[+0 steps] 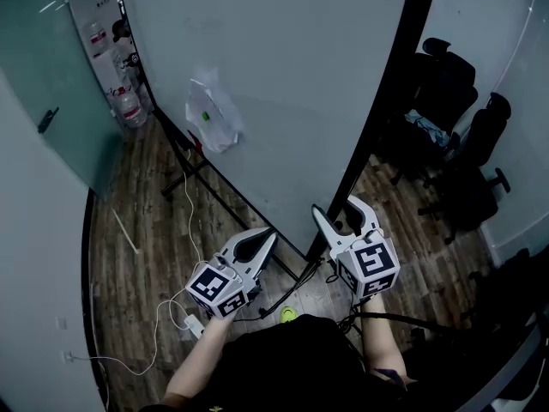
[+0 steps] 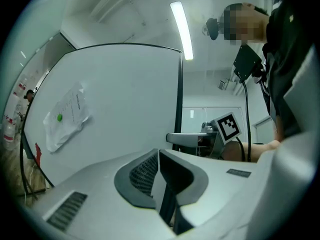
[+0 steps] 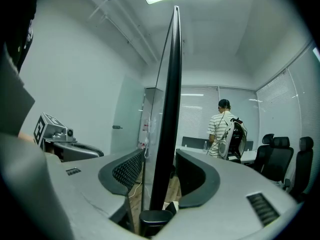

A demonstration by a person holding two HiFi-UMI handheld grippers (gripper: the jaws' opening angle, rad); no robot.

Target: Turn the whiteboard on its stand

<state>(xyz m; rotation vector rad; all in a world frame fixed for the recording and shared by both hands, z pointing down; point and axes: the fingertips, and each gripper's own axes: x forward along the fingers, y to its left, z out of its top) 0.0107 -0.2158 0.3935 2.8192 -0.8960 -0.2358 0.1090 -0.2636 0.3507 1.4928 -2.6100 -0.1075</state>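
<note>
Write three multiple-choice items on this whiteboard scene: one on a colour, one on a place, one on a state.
1. What colour is the dot on the sheet stuck to the whiteboard?
A. red
B. green
C. yellow

2. What stands between the jaws of the right gripper?
A. the whiteboard's black edge
B. the sheet
C. nothing

3. How do the jaws of the left gripper stand?
A. wide apart
B. clamped on the sheet
C. together, nothing between them

Answers:
1 B: the dot shows green in the head view and the left gripper view.
2 A: the right gripper view shows the black edge running up between the two pads, with a gap on its left side.
3 C: the left gripper view shows the pads meeting, clear of the whiteboard.
</note>
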